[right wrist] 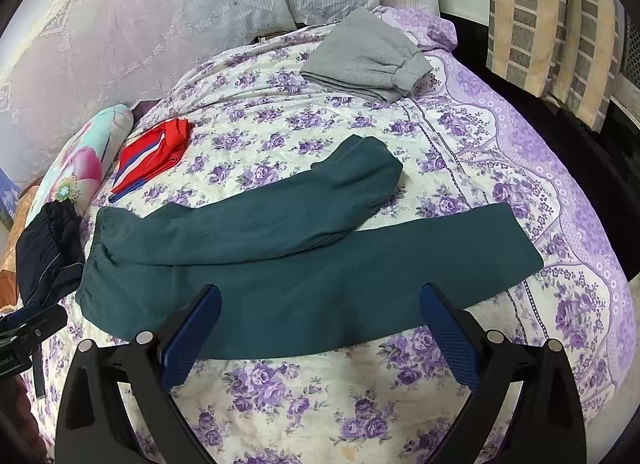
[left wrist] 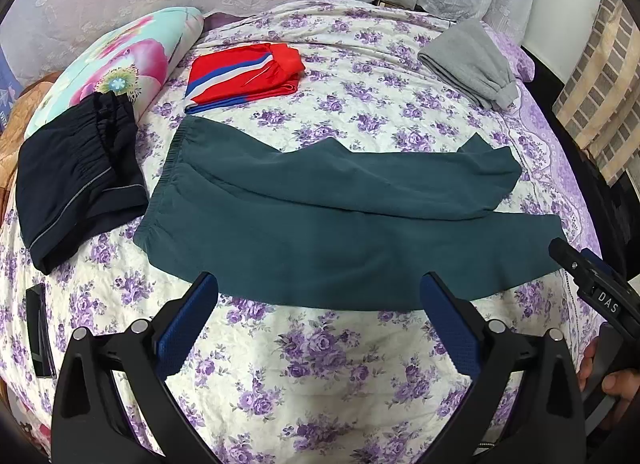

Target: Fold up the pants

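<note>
**Hand-held grippers spread wide above the teal pants, nothing grasped**

The left hand-held gripper hangs with its blue-padded jaws wide apart over the near edge of the teal pants, holding nothing. The right hand-held gripper is likewise released, jaws apart, over the near leg towards the cuff side. Its black body shows at the right edge of the left wrist view, with a hand on the handle.

The pants lie across the bed on the purple-flowered cover, waistband to the left and cuffs to the right. The near leg lies flat and long. The far leg lies at an angle over it near the crotch, its end doubled back into a soft bump.

The fabric looks like light, limp knit, so it should drape and sag from any pinch instead of keeping a line. It seems matte and unlikely to slip from the textured pads. Sensible holds are probably the elastic waistband, which is thicker and gathers well, and the near cuff. The rumpled far leg likely needs straightening first, or the fold will trap the crease.

Other folded clothes sit well apart: dark shorts, a red garment, grey trousers.
</note>
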Motion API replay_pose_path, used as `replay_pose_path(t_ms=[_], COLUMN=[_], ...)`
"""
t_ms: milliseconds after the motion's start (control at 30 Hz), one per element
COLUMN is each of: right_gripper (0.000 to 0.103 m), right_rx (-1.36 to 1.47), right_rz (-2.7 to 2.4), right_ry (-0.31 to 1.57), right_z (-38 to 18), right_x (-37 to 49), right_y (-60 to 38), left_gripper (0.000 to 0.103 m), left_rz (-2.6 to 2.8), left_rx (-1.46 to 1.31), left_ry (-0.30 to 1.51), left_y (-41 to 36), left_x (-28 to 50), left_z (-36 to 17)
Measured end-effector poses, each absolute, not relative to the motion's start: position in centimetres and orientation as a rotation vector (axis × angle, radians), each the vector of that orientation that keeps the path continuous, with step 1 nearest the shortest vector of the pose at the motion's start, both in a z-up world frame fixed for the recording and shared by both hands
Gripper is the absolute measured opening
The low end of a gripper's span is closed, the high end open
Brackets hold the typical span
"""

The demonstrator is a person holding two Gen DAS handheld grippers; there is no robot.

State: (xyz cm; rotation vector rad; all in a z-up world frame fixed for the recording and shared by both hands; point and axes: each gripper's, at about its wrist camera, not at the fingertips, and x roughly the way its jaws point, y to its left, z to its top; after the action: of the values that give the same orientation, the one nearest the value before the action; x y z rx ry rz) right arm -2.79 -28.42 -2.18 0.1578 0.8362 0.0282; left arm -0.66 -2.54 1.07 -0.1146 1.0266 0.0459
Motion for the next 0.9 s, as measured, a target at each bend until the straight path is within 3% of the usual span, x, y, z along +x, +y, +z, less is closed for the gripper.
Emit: replay_pose_path(t_ms=[900], right_gripper=[0.099], right_rx=[0.164], right_rz=[0.04], right_ry=[0.851], right_z=[-2.7], right_x=[-1.1], right_y=[-28.0], left_gripper=[0.098], left_rz=[0.054], left_rx=[-0.1], left_ry=[1.032], left_y=[-2.3], left_x=[0.4], left_z=[0.6])
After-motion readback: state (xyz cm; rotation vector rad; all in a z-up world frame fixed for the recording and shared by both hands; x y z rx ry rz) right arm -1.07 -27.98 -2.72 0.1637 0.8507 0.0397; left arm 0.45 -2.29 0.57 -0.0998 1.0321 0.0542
